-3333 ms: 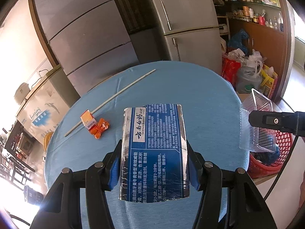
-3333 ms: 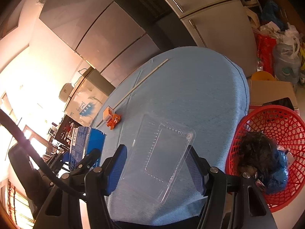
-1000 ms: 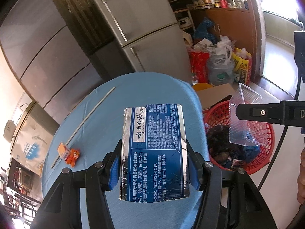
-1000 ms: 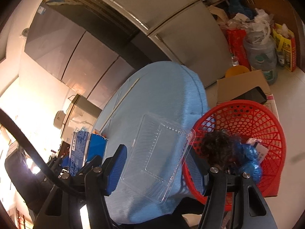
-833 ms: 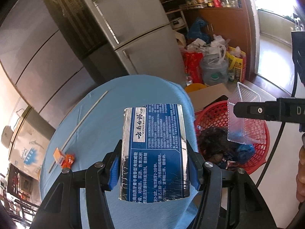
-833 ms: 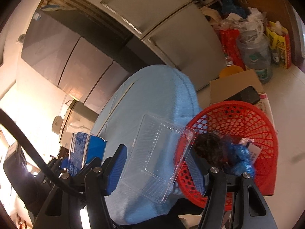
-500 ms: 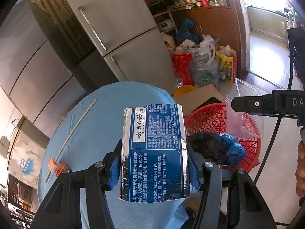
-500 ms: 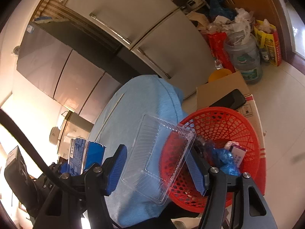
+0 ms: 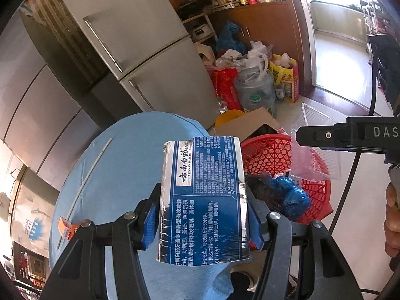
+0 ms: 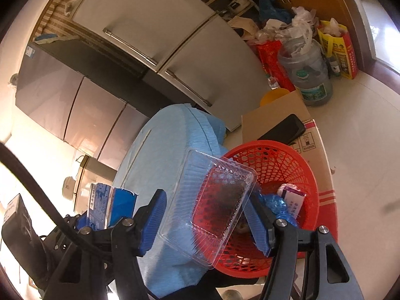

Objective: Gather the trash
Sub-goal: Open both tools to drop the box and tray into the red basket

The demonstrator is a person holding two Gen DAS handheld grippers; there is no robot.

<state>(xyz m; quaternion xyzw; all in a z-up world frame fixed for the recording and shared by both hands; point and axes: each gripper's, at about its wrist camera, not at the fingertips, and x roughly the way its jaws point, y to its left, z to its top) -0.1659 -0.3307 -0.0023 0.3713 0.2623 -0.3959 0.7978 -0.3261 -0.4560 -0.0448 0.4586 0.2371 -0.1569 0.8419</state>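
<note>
The left gripper (image 9: pixel 203 221) is clamped on a blue and silver toothpaste box (image 9: pixel 203 197), its blue pads pressed against the box's two long sides, and the box stands upright over the near right edge of the round table (image 9: pixel 120 165) with its blue cloth. The right gripper (image 10: pixel 205 221) holds a clear plastic tray (image 10: pixel 212 200) between its pads; the tray is tilted and hangs across the gap where the table's edge meets the rim of the red basket (image 10: pixel 282 160), with its far half over the basket's mouth. The basket stands on the floor just beside the table's right edge and already contains a dark bag, a crumpled blue bag (image 10: pixel 275 206) and a small white and purple carton (image 10: pixel 295 198). Much of its mouth on the far side is free. A flattened cardboard box (image 10: pixel 275 118) with a black phone (image 10: pixel 285 128) on it lies just behind the basket, and bags and a large water jug (image 10: pixel 307 75) crowd the floor further back by the fridges (image 10: pixel 175 50). On the table top, a thin white stick (image 9: pixel 90 175) lies toward the far left edge and a small orange wrapper (image 9: pixel 65 227) sits at the left edge; the middle of the cloth is bare.
</note>
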